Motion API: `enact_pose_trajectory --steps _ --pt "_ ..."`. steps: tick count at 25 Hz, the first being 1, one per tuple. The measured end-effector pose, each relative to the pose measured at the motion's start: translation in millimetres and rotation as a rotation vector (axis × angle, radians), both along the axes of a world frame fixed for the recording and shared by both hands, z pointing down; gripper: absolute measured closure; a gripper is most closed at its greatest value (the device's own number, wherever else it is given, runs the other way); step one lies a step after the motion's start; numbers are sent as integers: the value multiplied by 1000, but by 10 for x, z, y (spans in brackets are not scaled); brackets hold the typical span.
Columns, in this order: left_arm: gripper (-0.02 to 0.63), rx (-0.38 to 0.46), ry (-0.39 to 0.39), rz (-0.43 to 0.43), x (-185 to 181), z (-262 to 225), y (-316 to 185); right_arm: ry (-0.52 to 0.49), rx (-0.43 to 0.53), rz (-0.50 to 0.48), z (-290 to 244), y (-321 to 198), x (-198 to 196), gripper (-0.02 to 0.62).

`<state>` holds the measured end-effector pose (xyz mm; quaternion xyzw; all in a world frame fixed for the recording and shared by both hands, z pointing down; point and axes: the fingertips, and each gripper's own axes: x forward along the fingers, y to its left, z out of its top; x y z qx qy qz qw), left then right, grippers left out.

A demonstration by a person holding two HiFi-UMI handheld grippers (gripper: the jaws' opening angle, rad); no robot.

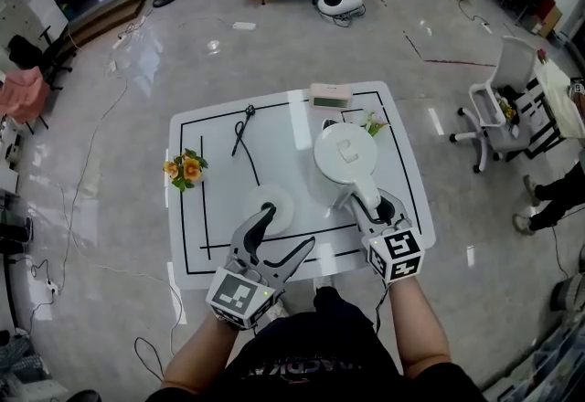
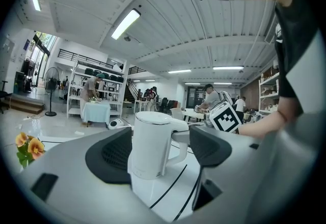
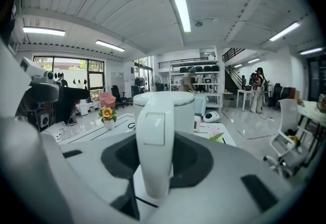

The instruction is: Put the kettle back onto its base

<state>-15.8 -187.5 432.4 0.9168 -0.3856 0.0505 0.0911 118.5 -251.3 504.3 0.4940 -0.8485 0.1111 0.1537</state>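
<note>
Kettle (image 1: 345,153) handle sat clamped in your right tool (image 1: 370,206); your left tool (image 1: 285,231) gaped wide, holding nothing, at the base (image 1: 285,197) on the bench (image 1: 210,163).

White table (image 1: 219,199), round base (image 1: 283,203), orange flowers (image 1: 186,169), black cable (image 1: 243,131), small device (image 1: 330,97)

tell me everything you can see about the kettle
The kettle is white and plastic-looking: a plain cylinder with a flat round lid, shut, and a loop handle bearing a square panel. It stands upright over the white table, to the right of its round base, not on it. The right claw grips the handle. Whether the kettle rests on the table is unclear.
</note>
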Motion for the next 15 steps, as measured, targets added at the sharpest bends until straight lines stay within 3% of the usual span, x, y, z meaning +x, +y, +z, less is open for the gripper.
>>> enact_pose_trajectory --steps 15 --pt "276 -16 15 -32 -97 6 -94 -18 41 17 -9 -12 8 469"
